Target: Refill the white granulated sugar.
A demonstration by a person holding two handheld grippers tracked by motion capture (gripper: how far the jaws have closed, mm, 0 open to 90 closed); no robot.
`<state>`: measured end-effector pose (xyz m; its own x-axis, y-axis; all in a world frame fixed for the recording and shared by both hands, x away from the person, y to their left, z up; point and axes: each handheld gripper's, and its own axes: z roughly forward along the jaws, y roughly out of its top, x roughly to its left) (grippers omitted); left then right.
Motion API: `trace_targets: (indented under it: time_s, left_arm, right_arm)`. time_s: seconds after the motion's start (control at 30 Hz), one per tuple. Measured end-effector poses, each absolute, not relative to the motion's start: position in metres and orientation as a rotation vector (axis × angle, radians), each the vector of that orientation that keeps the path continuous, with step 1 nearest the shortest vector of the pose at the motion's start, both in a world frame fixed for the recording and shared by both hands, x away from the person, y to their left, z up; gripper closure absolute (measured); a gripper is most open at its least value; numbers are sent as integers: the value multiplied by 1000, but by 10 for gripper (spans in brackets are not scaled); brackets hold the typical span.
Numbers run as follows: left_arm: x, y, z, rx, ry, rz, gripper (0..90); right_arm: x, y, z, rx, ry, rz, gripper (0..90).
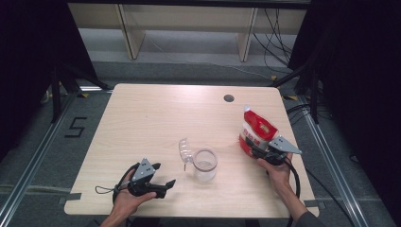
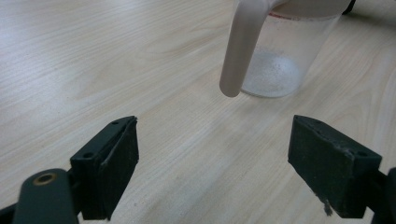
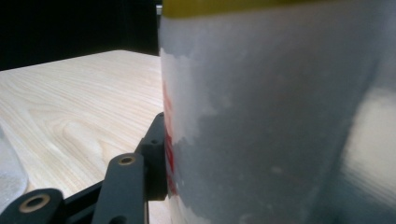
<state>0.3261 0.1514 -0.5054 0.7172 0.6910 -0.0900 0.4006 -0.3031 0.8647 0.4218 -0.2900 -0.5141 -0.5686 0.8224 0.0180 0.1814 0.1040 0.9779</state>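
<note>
Here we had the right gripper (image 1: 261, 152) clamped on the red-and-white soft refill pouch (image 1: 256, 131), right of the clear plastic measuring jug (image 1: 205, 164), probably readying a pour. The left gripper (image 1: 162, 180) waited left of it, jaws open.

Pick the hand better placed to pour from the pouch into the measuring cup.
Right, likely. The right gripper already clamps the red pouch beside the measuring cup; the left gripper is open and holds nothing.
</note>
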Motion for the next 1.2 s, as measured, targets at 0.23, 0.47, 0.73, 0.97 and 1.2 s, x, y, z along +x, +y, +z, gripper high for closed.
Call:
trace_targets:
  time_s: [0.23,0.47,0.73,0.97,1.2]
  left_arm:
    - [326,152,-505,1930,842,373,161]
    - [326,153,-504,1940,833,381,161]
    - [326,154,-504,1943,821,386,161]
    - [326,154,-504,1941,825,385,161]
    - [326,154,-505,1934,838,381,161]
  right_arm:
    - [422,-292,-513,923,1854,1501,512]
    - [416,-288,-512,936,1867,1525,518]
    - [404,-286,-504,872,1882,1500,521]
    - [395,-281,-494,750,1882,1453,523]
    - [386,-276,-482,644,1871,1391,524]
